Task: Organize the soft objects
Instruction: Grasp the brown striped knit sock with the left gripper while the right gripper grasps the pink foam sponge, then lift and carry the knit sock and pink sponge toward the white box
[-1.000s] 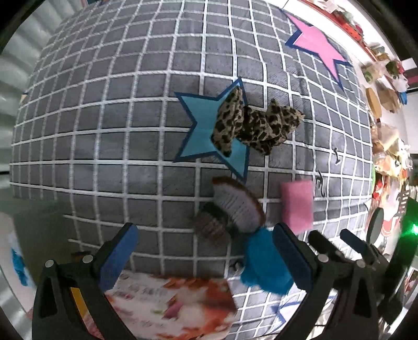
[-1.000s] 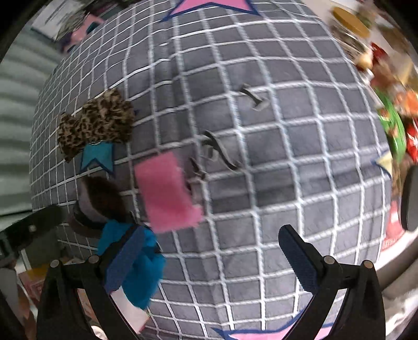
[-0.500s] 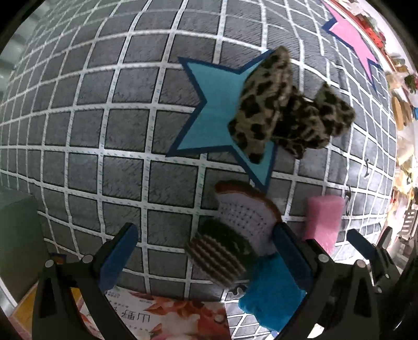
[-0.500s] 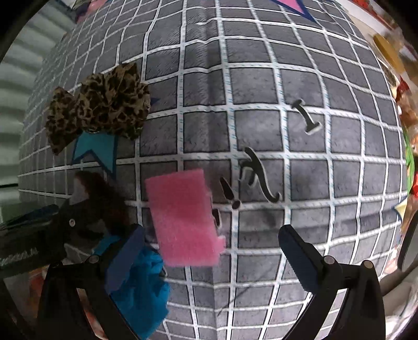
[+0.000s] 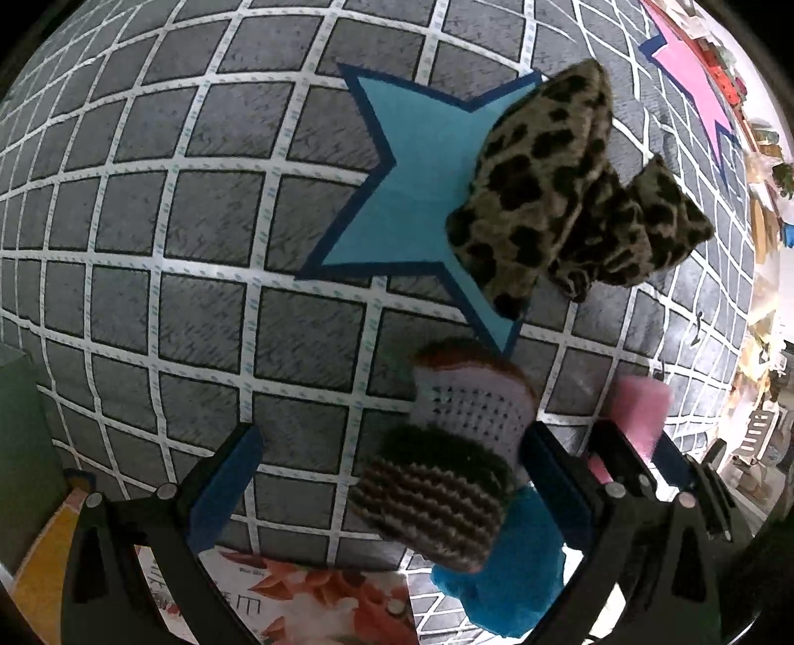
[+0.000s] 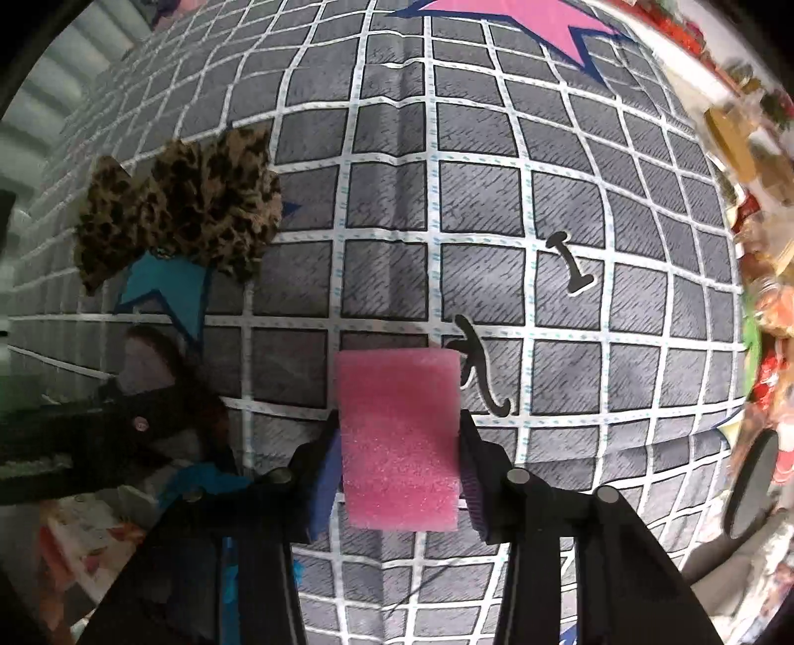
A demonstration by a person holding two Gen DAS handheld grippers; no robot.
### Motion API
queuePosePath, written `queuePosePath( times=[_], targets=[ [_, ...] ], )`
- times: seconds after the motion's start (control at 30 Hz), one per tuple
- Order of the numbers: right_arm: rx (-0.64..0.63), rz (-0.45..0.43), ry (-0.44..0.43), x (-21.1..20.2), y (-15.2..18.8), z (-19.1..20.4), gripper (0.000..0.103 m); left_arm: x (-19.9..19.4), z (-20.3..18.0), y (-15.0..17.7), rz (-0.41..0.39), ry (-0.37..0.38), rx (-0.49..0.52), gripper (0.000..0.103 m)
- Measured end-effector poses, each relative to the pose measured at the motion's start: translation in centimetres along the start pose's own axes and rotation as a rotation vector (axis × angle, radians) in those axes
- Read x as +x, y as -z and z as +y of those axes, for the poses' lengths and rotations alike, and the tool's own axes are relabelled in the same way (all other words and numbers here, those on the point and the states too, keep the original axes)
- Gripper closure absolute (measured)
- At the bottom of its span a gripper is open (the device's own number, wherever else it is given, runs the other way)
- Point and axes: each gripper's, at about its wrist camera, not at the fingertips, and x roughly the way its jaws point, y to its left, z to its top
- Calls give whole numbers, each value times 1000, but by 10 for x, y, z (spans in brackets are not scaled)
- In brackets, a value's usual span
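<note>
Pink sponge (image 6: 399, 439) being clamped between right tongs (image 6: 397, 476) above the gridded mat (image 6: 570, 198), knitted sock (image 5: 446, 476) being shown clearly only in the left view, between widely spread left tongs (image 5: 387, 476), beside leopard cloth (image 5: 556, 198).

Grey grid mat (image 5: 208, 218) with blue star (image 5: 417, 183); magazine (image 5: 307, 600) at its edge

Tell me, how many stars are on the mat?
3: a blue star under the leopard cloth, a pink star at the far edge, another pink one's tip nearest. More may be hidden.
</note>
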Motion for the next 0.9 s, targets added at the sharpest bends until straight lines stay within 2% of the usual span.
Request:
queuePosePath(
  times=[0.1, 0.17, 0.23, 0.27, 0.4, 0.57, 0.7, 0.9],
  targets=[
    [13, -14, -29, -25, -2, -28, 59, 7, -12, 3, 29, 2, 40, 3],
    [24, -28, -49, -42, -1, -37, 59, 6, -22, 9, 17, 28, 75, 15],
    [39, -36, -66, -67, 6, -47, 59, 3, -28, 13, 1, 80, 95, 39],
    [51, -40, -78, -72, 7, -48, 59, 2, -29, 15, 0, 98, 96, 41],
    [73, -49, -96, -93, 15, -61, 59, -7, -32, 21, -46, 87, 111, 56],
    [77, -64, -107, -110, 20, -65, 59, -32, -36, 35, -131, 38, 155, 57],
    [67, -69, -112, -111, 26, -58, 59, -51, -37, 48, -179, 37, 160, 57],
    [6, -90, -130, -123, 17, -15, 59, -101, -16, 49, -292, -3, 145, 57]
  ],
)
